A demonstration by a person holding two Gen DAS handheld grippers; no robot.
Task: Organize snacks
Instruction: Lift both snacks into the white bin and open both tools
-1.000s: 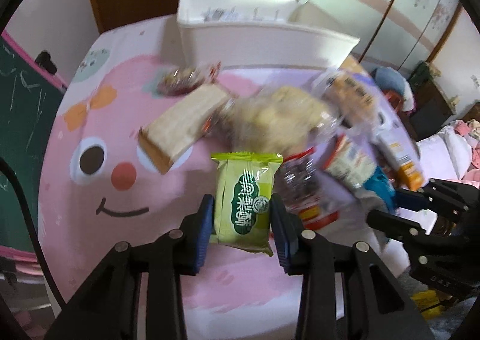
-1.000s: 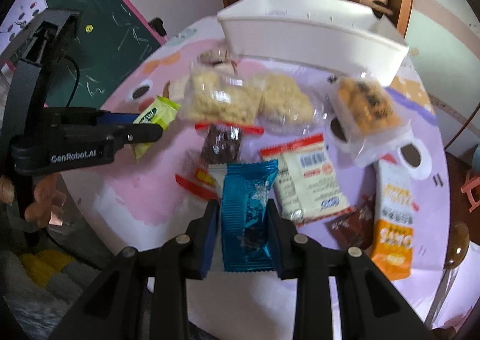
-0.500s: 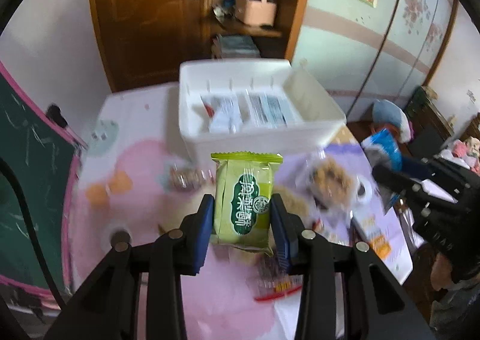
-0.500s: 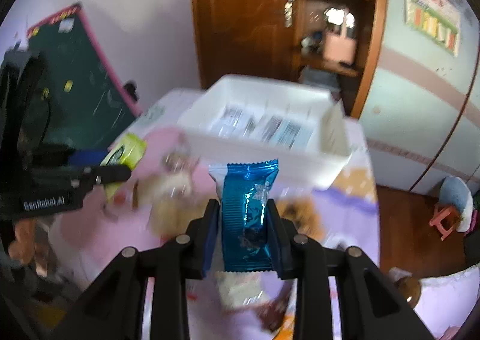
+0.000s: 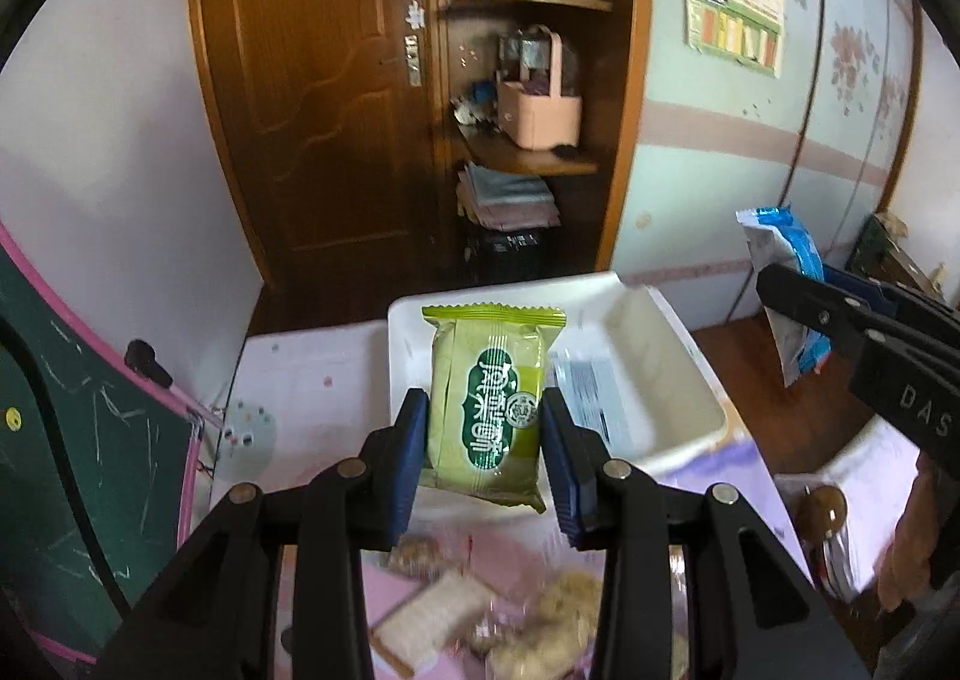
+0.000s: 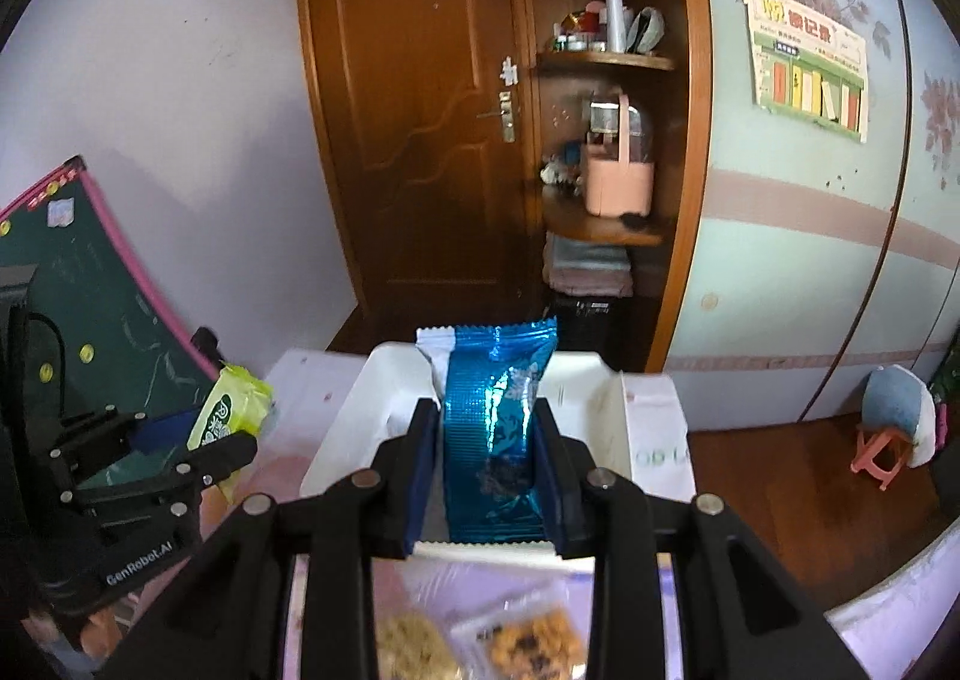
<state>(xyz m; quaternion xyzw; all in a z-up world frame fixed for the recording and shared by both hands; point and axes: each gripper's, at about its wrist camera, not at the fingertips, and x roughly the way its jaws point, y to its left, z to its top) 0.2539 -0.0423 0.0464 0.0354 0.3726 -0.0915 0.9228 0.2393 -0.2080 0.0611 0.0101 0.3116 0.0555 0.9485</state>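
Left tool [image 5: 485, 434]: clenched on green packet [image 5: 489, 407], raised before white bin [image 5: 684, 374]. Right tool [image 6: 486, 470]: grasping blue packet [image 6: 495, 428]. Bin partly stocked; loose snacks [image 6: 534, 641] remain on counter [image 5: 312, 380].

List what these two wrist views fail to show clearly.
- White plastic bin: its left part is hidden behind the green snack packet in the left gripper.
- Bin contents, right wrist view: blocked by the blue foil packet in the right gripper.
- Loose snacks on the table: blurred, cut off by the bottom edge.
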